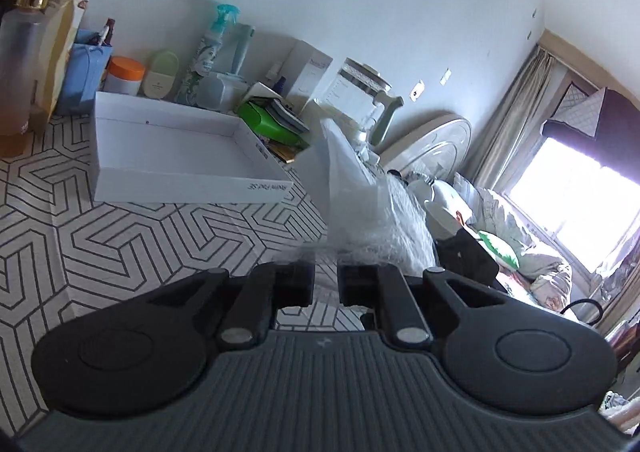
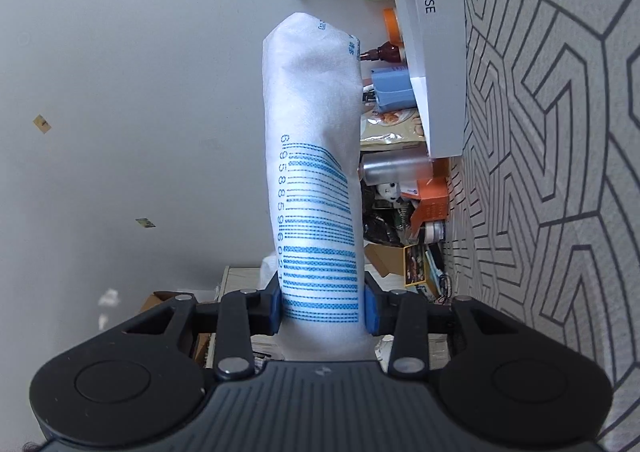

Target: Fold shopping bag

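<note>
Folded white shopping bag clamped in the right gripper, left gripper free beside it.

The tablecloth [image 1: 120,252], white with a grey hexagon line print, fills the left wrist view from 7 to 10 o'clock; on it at 10 o'clock sits a shallow rectangular white cardboard box lid [image 1: 180,156] with matte walls. The shopping bag [image 2: 316,172], a soft fuzzy non-woven white fabric rolled into a rounded column with a blue dotted barcode, stands toward 12 o'clock in the right wrist view. The right gripper [image 2: 322,308] is tilted upward and pinches the bag's lower end, blue pads pressing both sides. The left gripper [image 1: 326,284] is angled slightly downward, its black jaws parted by a narrow gap, nothing between them; the bag's crinkled edge lies just beyond at 1 o'clock.
</note>
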A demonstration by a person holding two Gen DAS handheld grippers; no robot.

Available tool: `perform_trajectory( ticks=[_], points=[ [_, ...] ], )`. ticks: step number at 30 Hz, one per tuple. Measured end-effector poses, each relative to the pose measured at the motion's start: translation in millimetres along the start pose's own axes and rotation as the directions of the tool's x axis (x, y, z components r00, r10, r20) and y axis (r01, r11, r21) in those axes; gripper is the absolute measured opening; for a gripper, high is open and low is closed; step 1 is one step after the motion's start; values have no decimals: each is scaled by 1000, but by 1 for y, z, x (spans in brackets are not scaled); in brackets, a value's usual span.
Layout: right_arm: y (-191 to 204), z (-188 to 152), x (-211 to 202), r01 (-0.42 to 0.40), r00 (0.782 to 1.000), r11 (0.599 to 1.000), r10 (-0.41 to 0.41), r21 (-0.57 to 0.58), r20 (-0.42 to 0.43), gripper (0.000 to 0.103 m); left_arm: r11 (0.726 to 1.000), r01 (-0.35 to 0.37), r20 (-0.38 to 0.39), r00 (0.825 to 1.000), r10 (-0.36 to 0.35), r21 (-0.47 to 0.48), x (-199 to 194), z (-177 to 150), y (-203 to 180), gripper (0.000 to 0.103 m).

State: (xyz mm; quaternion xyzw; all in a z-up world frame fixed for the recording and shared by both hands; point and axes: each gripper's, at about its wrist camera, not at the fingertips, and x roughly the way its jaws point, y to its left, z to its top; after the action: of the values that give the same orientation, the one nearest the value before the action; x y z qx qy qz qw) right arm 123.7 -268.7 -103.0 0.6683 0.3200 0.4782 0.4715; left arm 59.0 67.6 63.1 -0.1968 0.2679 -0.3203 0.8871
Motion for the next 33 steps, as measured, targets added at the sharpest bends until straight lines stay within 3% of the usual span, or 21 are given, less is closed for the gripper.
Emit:
perform_trajectory(
  ticks=[9, 11, 14, 18, 20, 24, 26, 32, 33],
  points=[
    [5, 4, -6, 57, 998, 997, -56, -45, 10, 38, 1000, 9, 34, 999, -8, -5, 1, 5, 3, 12],
    [8, 3, -7, 98, 995, 991, -97, -96, 15, 38, 1000, 18, 19, 1000, -18, -7, 2, 6, 6, 1],
    [19, -4, -8, 202, 979, 948, -198, -246, 40, 38, 999, 36, 7, 999, -35, -25, 3, 6, 10, 1],
    [32, -14, -4, 282, 958, 881, -278, -381, 67, 38, 998, 27, -11, 1000, -28, -57, 11, 5, 14, 1],
    [45, -23, 0, 337, 937, 804, -337, -490, 91, 38, 996, 15, -25, 1000, -17, -91, 16, 7, 20, 1],
    [55, -29, -4, 352, 920, 758, -388, -550, 55, 38, 994, -37, -11, 999, 36, -104, 19, 12, 28, 1],
    [55, -28, -19, 360, 922, 779, -379, -513, 71, 38, 993, -57, 2, 998, 58, -105, 16, 14, 32, 1],
    [31, -6, -48, 245, 968, 934, -250, -261, 15, 39, 995, -46, -48, 998, 42, -83, 11, 4, 25, 5],
    [28, -2, -50, 232, 972, 947, -233, -223, 18, 39, 996, -33, -57, 998, 28, -83, 11, 3, 23, 13]
  ],
)
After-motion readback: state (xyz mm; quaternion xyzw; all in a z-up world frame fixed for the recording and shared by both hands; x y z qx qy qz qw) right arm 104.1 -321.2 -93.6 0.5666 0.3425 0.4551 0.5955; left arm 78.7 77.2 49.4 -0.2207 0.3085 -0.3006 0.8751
